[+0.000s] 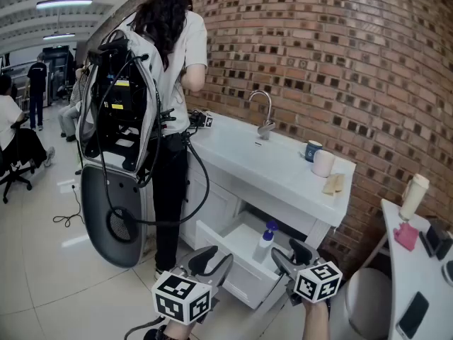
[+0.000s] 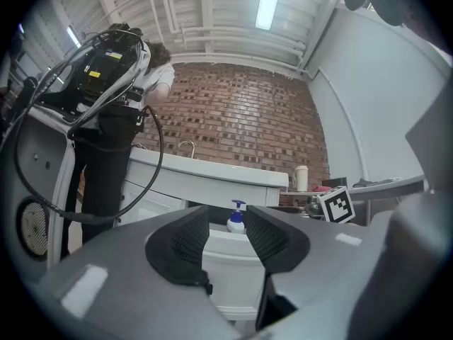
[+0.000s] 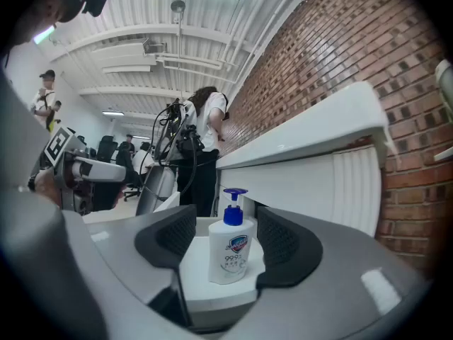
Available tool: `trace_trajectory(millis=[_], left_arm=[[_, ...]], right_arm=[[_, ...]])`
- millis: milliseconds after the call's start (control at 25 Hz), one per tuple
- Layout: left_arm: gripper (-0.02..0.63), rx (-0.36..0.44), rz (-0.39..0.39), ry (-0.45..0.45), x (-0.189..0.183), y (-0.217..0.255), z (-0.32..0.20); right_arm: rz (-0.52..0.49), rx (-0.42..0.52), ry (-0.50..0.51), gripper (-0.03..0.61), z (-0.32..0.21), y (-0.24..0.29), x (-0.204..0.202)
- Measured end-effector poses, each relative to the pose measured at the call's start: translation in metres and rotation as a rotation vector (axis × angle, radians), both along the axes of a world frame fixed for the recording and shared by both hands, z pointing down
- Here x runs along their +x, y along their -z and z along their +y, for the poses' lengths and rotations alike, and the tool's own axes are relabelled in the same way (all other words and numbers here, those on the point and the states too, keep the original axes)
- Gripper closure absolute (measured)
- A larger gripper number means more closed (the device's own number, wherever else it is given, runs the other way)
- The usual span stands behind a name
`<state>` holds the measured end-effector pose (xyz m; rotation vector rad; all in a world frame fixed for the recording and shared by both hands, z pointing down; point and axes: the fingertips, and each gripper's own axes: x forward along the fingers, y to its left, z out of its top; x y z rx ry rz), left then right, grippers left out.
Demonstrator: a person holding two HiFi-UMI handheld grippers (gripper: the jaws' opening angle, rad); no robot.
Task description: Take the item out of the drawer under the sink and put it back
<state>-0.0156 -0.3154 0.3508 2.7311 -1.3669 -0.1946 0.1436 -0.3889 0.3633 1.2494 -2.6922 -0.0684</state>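
A white soap pump bottle with a blue top [image 1: 265, 243] [image 3: 230, 250] [image 2: 236, 222] stands upright in the open white drawer [image 1: 243, 280] under the sink counter [image 1: 241, 154]. My right gripper [image 1: 289, 250] [image 3: 226, 232] is just short of the bottle and level with it. Its jaws are drawn close together, a narrow gap remains between them, and neither pad touches the bottle. My left gripper [image 1: 212, 255] [image 2: 228, 225] hangs in front of the drawer's left part, farther from the bottle. Its jaws are also close together and hold nothing.
A person with a black equipment backpack [image 1: 124, 98] stands at the counter's left end. A faucet [image 1: 263, 112], a blue mug [image 1: 312, 150] and a white roll [image 1: 323, 163] are on the counter. A side table [image 1: 407, 261] at the right carries a bottle [image 1: 414, 195] and a phone [image 1: 413, 315].
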Motion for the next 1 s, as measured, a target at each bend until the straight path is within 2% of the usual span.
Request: trace_trajectory(millis=[40,120,160,200,320,480,560,720,840,920,1000], left_arm=[[0.448,0.002,-0.002,0.005,0.003,0.000,-0.003],[0.448,0.002,-0.007,0.016,0.009,-0.001,-0.009],[0.448,-0.001,-0.010,0.022,0.011,-0.002,-0.013],[0.448,-0.004,-0.014,0.030,0.012,-0.004,-0.016],[0.448,-0.016,-0.033,0.055,0.008,-0.008,-0.024],[0.448,-0.025,-0.048,0.074,0.002,-0.011,-0.030],[0.448,-0.023,-0.048,0.084,-0.005,-0.010,-0.033],[0.448,-0.020,-0.032,0.102,-0.015,-0.007,-0.035],[0.448,-0.013,-0.003,0.107,-0.019,-0.003,-0.036],[0.448,-0.012,0.026,0.097,-0.016,0.000,-0.034],[0.448,-0.012,0.053,0.064,-0.006,0.003,-0.029]], right_arm=[[-0.001,-0.001,0.002,0.300,-0.005,-0.009,-0.002],[0.029,-0.009,0.005,0.239,-0.016,-0.027,-0.006],[0.071,-0.015,0.006,0.201,-0.022,-0.035,-0.007],[0.126,-0.020,0.005,0.189,-0.029,-0.043,-0.009],[0.253,-0.041,0.012,0.189,-0.047,-0.061,-0.019],[0.358,-0.088,0.015,0.190,-0.064,-0.074,-0.021],[0.383,-0.111,0.031,0.170,-0.068,-0.076,-0.021],[0.387,-0.116,0.076,0.185,-0.069,-0.077,-0.024],[0.370,-0.077,0.051,0.195,-0.068,-0.070,-0.025],[0.303,-0.009,0.019,0.199,-0.060,-0.048,-0.025],[0.189,0.079,-0.035,0.202,-0.046,-0.011,-0.017]])
